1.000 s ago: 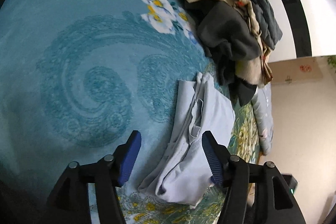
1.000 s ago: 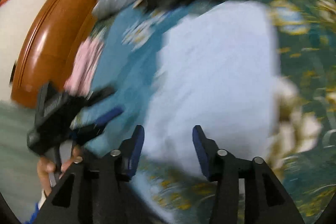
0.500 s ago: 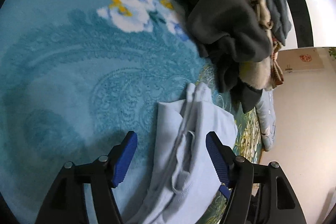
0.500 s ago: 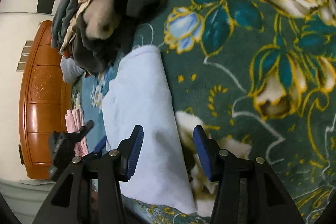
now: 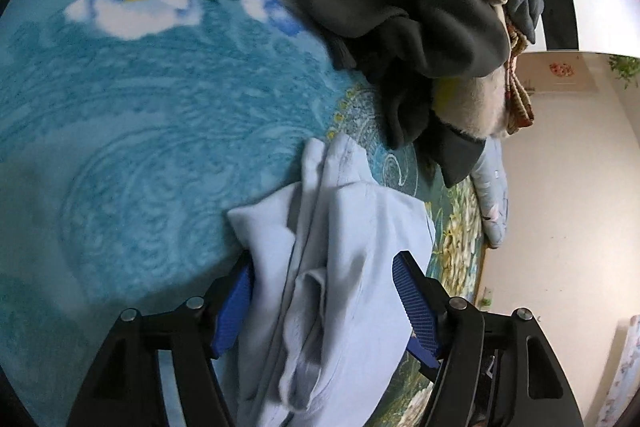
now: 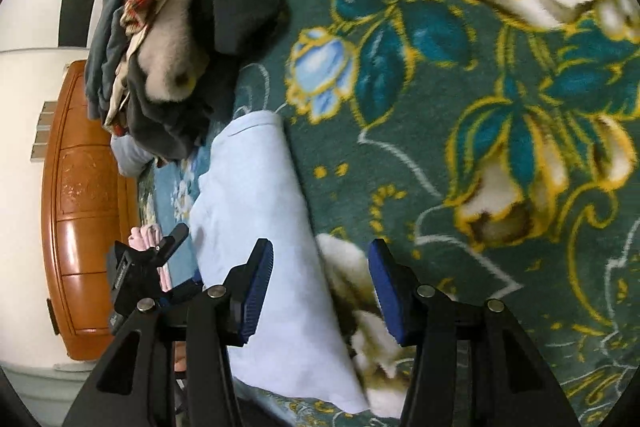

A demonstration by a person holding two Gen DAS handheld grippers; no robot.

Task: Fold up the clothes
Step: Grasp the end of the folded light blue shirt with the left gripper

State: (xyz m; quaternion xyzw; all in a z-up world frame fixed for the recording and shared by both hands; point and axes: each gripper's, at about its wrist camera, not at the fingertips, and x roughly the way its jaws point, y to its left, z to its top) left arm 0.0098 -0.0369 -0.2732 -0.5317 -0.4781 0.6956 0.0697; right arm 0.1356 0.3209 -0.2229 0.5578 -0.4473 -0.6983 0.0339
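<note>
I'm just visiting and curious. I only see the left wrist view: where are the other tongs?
Observer: The right tongs are open, straddling the shirt's edge on the blanket.
Operator: What's beyond the left tongs?
Observer: A pink cloth shows just behind them.
Operator: And behind that?
Observer: A brown wooden panel stands there.

Floral teal blanket [image 5: 120,115], wood headboard [image 6: 80,195], white wall [image 5: 560,187] w/ glare
</note>
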